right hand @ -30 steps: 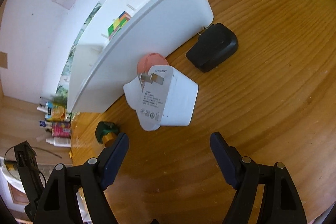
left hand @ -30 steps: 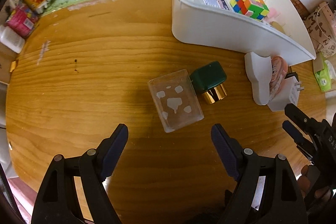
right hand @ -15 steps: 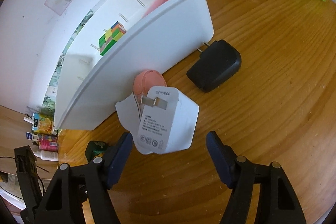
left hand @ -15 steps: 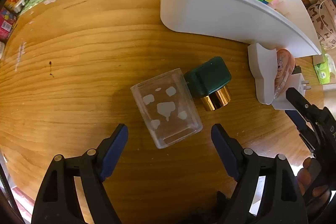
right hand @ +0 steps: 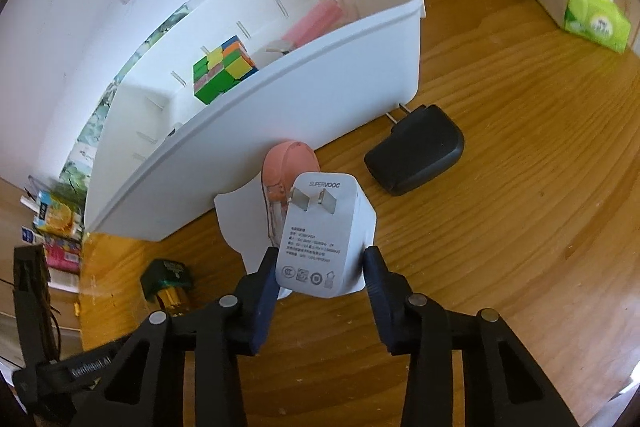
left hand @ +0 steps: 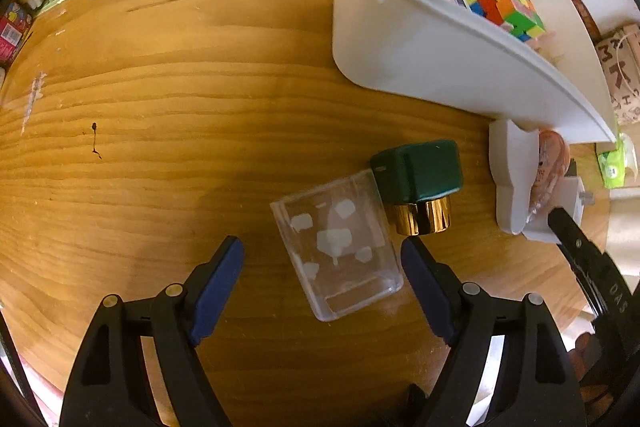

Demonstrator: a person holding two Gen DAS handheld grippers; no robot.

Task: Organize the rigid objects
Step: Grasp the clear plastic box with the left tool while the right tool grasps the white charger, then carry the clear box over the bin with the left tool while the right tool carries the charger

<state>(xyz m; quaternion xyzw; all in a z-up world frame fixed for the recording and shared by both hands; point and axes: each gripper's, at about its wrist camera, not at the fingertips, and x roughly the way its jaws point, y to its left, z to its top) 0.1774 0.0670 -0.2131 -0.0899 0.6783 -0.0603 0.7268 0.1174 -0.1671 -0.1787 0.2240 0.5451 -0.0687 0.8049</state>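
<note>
Two grippers engaged: right gripper [right hand: 320, 273], wide a second ago, is closing on the white charger [right hand: 320, 239], readying binning; left gripper [left hand: 320, 267] stays open over the clear box [left hand: 338, 245].

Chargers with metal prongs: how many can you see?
2. The white charger sits between the closing right hand-held gripper fingers. The black charger lies beside the white bin. Others may be hidden inside.

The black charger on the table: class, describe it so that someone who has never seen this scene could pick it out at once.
Find the long white bin on the wooden table. At the foot of its front wall, near its right end as the right wrist view shows it, lies the black charger, its two metal prongs pointing at the bin. Unlike the white charger between the right gripper's closing jaws, it is black, rounded and lies alone.
</note>
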